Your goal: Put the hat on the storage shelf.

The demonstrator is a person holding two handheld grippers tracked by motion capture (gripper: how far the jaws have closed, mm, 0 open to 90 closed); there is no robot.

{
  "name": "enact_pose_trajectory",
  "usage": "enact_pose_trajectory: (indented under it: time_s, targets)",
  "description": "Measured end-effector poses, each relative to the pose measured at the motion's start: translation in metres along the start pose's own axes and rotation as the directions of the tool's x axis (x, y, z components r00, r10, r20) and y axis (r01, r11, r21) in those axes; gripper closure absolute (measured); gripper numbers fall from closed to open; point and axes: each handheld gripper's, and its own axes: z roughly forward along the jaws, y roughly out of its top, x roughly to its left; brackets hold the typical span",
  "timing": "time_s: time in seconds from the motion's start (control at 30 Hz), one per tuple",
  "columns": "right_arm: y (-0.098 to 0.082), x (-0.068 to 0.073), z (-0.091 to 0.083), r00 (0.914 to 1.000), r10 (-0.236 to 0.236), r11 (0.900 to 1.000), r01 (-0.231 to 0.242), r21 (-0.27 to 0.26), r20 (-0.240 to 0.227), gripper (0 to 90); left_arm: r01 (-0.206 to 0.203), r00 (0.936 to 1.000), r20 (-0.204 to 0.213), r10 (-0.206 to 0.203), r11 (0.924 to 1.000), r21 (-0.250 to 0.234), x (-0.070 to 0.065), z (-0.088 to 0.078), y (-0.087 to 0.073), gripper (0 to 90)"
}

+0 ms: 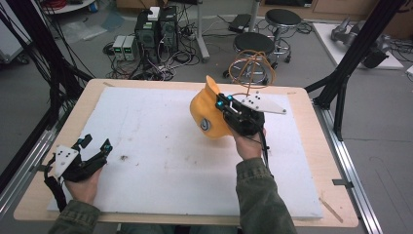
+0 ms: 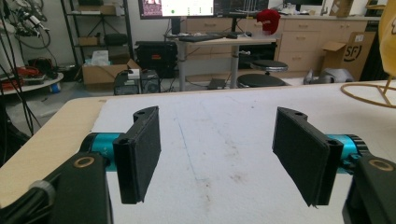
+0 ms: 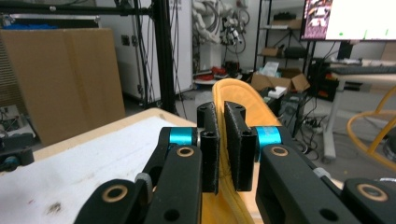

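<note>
Right gripper pinches my yellow cap by its thin edge, likely the brim; it's light and floppy. Left gripper rests wide open, empty.

The floor is grey, with computer boxes and tangled wires on it. Two round black stools stand behind the wooden table. Farther back are a big cardboard box, shelves and a bright screen.
</note>
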Motion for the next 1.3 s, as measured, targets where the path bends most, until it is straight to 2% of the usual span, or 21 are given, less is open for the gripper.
enact_pose_trajectory:
  time_s: [0.23,0.4,0.5,0.7,0.8,0.9,1.03,1.3]
  targets:
    - [0.011,-0.004,-0.001,0.9999,-0.013,0.997,0.014,-0.082,0.008,84.5,0.0,1.0,0.001,0.0,1.0,-0.005,-0.002,0.006,0.003,32.6]
    - [0.017,-0.006,0.0,0.9992,-0.032,0.992,0.029,-0.121,-0.023,84.6,0.0,1.0,-0.009,0.0,0.9999,-0.016,-0.001,0.006,0.005,32.6]
    - [0.021,-0.012,0.003,0.9983,0.004,0.987,-0.013,-0.16,-0.058,84.6,0.002,0.9999,-0.015,-0.003,0.9998,-0.021,-0.001,0.005,0.006,32.5]
    - [0.028,-0.02,0.006,0.9965,0.01,0.984,-0.025,-0.176,-0.083,84.6,0.015,0.9995,-0.028,-0.016,0.9993,-0.034,0.002,0.008,0.008,32.5]
    - [0.033,-0.024,0.007,0.9954,0.024,0.976,-0.043,-0.212,-0.093,84.6,0.02,0.9993,-0.031,-0.021,0.9991,-0.038,0.003,0.008,0.009,32.4]
    - [0.039,-0.028,0.009,0.9945,0.022,0.975,-0.044,-0.218,-0.102,84.6,0.021,0.9995,-0.023,-0.022,0.9992,-0.034,0.002,0.007,0.008,32.3]
    - [0.049,-0.031,0.008,0.9956,0.007,0.974,-0.028,-0.226,-0.094,84.6,0.012,0.9998,-0.014,-0.013,0.9994,-0.032,-0.001,0.007,0.008,32.4]
    - [0.067,-0.04,0.011,0.9969,0.009,0.973,-0.027,-0.23,-0.079,84.6,0.013,0.9998,-0.016,-0.013,0.9995,-0.03,-0.001,0.005,0.007,32.4]
